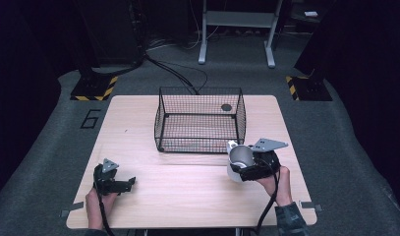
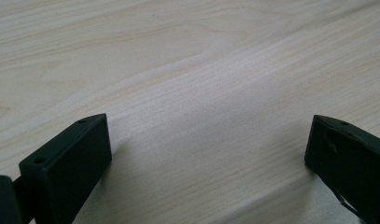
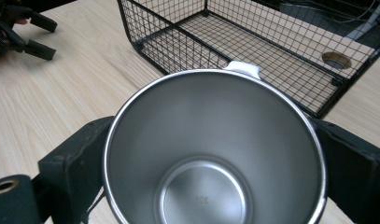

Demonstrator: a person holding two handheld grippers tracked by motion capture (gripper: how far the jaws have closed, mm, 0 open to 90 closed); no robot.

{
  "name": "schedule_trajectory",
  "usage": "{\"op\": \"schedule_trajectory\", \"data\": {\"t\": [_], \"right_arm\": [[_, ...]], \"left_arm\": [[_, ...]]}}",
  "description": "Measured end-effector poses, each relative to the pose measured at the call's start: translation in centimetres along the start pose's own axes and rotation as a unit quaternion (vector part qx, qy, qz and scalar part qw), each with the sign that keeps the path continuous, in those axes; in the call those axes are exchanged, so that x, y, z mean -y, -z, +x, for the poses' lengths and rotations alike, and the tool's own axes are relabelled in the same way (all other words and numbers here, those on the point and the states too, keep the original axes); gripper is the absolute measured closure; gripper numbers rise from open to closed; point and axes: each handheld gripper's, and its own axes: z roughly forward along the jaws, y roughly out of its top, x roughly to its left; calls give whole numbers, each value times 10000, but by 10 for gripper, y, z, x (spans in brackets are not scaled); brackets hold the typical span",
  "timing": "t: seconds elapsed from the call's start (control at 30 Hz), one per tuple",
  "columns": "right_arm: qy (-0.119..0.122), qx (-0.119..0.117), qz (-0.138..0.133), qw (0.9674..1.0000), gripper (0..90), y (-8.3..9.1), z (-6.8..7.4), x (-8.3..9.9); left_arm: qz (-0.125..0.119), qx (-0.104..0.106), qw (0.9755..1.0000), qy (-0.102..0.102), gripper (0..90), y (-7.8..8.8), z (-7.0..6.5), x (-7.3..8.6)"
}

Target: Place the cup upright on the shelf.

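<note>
The right gripper (image 1: pixel 244 167) holds a stainless steel cup (image 3: pixel 215 154) with a white handle, its fingers (image 3: pixel 73 163) pinching the cup's sides, just in front of the near right corner of the black wire basket (image 1: pixel 200 120) at the middle of the wooden worktop (image 1: pixel 187 196). The cup's mouth is tipped toward the gripper's own camera, showing its bare inside. The left gripper (image 1: pixel 120 186) rests low over the worktop's near left part, well apart from the basket, its fingers (image 2: pixel 66 163) spread wide with nothing between them.

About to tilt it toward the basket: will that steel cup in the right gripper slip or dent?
The cup looks like rigid polished metal, so denting seems unlikely. Its smooth, tapered wall could slide between the right gripper jaws if tilted fast. It appears empty, so probably light. Set on its side, it would likely roll.
</note>
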Motion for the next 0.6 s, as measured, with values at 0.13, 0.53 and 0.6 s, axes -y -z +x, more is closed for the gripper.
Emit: {"op": "schedule_trajectory", "data": {"t": [0.13, 0.53, 0.6], "right_arm": [[-13, -38, -52, 10000, 59, -2, 2, -7], [231, -183, -81, 9995, 59, -5, 8, -35], [173, -195, -101, 9996, 59, -5, 9, -38]], "left_arm": [[0, 1, 10000, 0, 5, 0, 0, 0], [5, 11, 10000, 0, 5, 0, 0, 0], [-1, 2, 10000, 4, 5, 0, 0, 0]]}}
